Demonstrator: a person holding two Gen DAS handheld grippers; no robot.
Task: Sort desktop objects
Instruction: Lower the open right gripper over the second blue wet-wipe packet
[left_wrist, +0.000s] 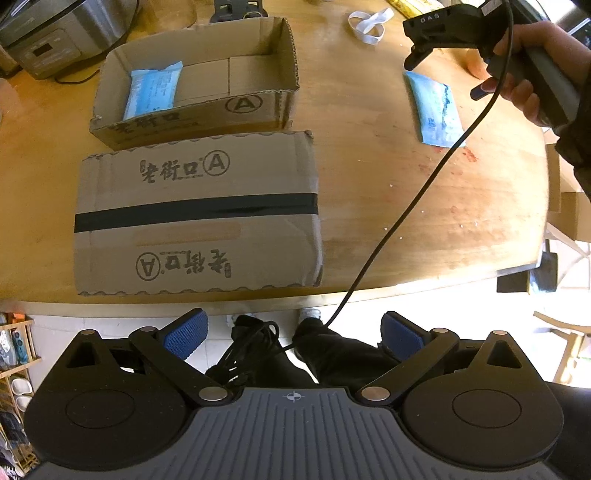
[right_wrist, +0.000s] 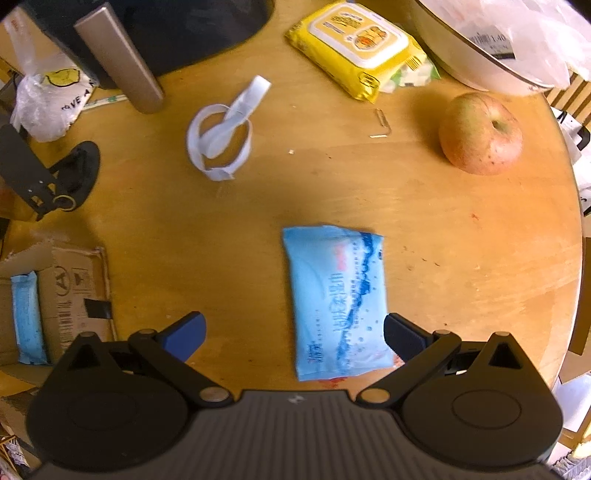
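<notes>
While both grippers gape, left gripper (left_wrist: 293, 338) view shows boxes, right gripper (right_wrist: 293, 338) view an apple (right_wrist: 480, 133).

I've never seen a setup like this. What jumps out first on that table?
A light blue wet-wipe packet lies flat on the round wooden table, between the spread fingers of the right gripper. A matching blue packet already lies in the open cardboard box to the left. At the table's far right sits a reddish-yellow apple.

an apple (right_wrist: 480, 133) and, perhaps, a rice cooker (left_wrist: 55, 33).
</notes>
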